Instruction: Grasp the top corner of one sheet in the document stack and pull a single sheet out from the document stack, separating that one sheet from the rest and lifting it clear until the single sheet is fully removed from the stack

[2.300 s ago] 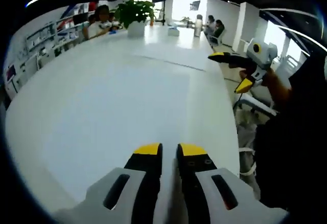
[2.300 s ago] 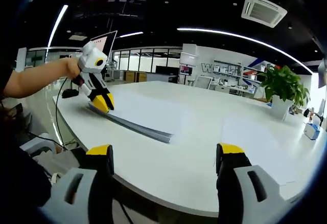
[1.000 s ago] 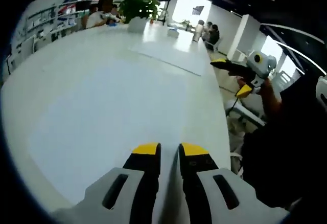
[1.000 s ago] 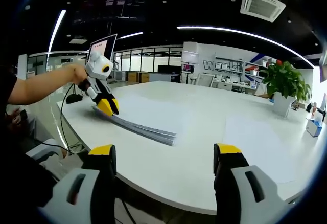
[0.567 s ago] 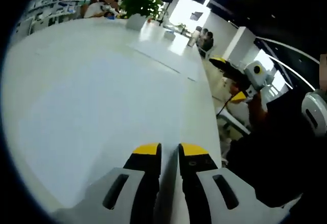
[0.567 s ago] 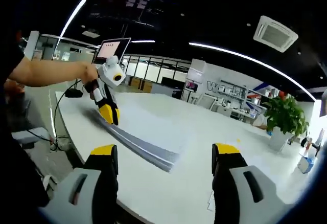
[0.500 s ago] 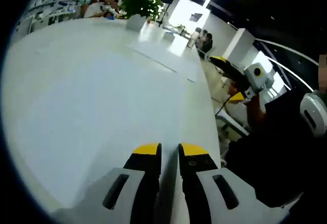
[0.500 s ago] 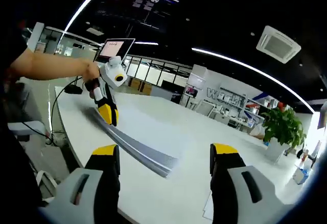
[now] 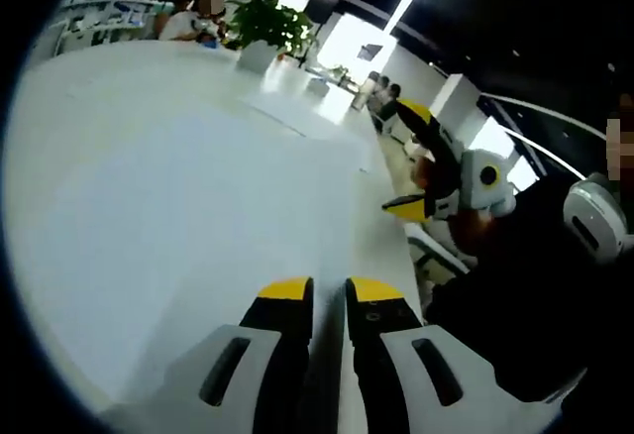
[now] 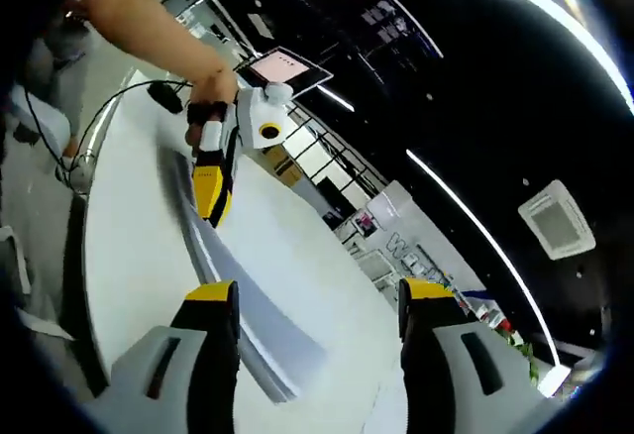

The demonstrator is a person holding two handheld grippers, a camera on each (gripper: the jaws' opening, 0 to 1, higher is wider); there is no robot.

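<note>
The document stack [image 10: 248,320] lies on the white table [image 10: 129,256], its grey layered edge running toward my right gripper [image 10: 317,290], which is open and empty just short of the stack's near corner. My left gripper [image 10: 210,201] has its yellow tips down on the stack's far corner, held by a person's hand. In the left gripper view my left gripper [image 9: 322,288] has its jaws nearly together over the white paper [image 9: 178,216]; I cannot tell if a sheet is pinched. My right gripper [image 9: 408,157] hangs open at the table's right edge.
A separate sheet [image 9: 297,117] lies farther along the table, and beyond it stands a potted plant [image 9: 263,33] with people seated [image 9: 193,18] nearby. The person's dark body [image 9: 535,295] fills the right side. A screen [image 10: 282,65] and a cable [image 10: 59,137] sit behind the stack.
The right gripper view has rolled and come closer to the stack's near corner. In the left gripper view the right gripper has moved nearer and looms larger. The left gripper stays on the stack's corner.
</note>
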